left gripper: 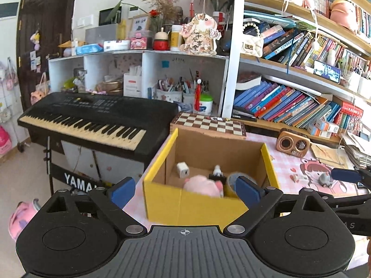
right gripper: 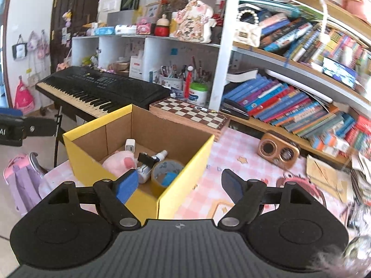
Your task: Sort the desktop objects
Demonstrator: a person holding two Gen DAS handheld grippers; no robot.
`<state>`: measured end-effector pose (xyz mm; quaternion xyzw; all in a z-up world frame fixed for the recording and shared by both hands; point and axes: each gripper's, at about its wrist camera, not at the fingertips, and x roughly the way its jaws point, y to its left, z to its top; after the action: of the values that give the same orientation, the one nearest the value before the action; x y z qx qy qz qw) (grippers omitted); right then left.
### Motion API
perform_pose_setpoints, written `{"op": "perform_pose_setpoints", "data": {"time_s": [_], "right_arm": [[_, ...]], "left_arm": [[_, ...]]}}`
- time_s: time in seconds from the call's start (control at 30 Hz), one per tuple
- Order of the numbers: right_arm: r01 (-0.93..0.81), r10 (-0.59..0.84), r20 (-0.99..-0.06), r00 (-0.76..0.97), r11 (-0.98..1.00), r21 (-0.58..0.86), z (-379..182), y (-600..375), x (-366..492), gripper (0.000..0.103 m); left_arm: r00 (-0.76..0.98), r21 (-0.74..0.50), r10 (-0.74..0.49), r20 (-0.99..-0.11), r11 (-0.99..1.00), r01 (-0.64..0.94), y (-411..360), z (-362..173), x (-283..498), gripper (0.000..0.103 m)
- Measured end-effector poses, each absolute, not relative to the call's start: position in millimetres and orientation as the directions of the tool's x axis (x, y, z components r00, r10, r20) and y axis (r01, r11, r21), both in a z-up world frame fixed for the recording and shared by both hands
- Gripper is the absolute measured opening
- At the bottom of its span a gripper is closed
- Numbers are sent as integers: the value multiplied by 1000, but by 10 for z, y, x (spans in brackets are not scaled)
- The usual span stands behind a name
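Blue-padded fingers of the left gripper [left gripper: 184, 191] and the right gripper [right gripper: 179, 186] stand spread with nothing between them, both near the front of the yellow cardboard box [right gripper: 148, 200], the landmark here. Inside the box lie a pink plush toy [right gripper: 119, 161], a white charger plug [right gripper: 129, 145], a small spray bottle [right gripper: 160, 155] and a roll of tape [right gripper: 168, 170]. The plush would likely be light and soft, best pinched across its body; the tape roll stiff, best taken across its rim. Right of the box, on the pink checked mat [right gripper: 229, 148], a small grey object [left gripper: 324, 178] lies unsorted, well beyond the left fingers and just below the other gripper's blue pad. Behind the box sit a chessboard [right gripper: 192, 113] and a wooden radio [right gripper: 279, 150].
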<state>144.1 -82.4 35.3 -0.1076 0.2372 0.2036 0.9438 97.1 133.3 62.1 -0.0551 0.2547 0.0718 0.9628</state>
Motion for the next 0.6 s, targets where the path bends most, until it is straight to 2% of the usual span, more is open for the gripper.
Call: {"op": "perform_pose_setpoints", "data": {"time_s": [0.33,0.6], "right_arm": [[-413,317,-529,787,908,-69,135,-914,735,81],[-390,299,-541,786,919,-57,62,-980,438,83]], "left_arm": [[865,-82,98,-492,984,-158,1190,529,414,95],[850,-84,71,-522,987,-134,1074,426,179,96]]}}
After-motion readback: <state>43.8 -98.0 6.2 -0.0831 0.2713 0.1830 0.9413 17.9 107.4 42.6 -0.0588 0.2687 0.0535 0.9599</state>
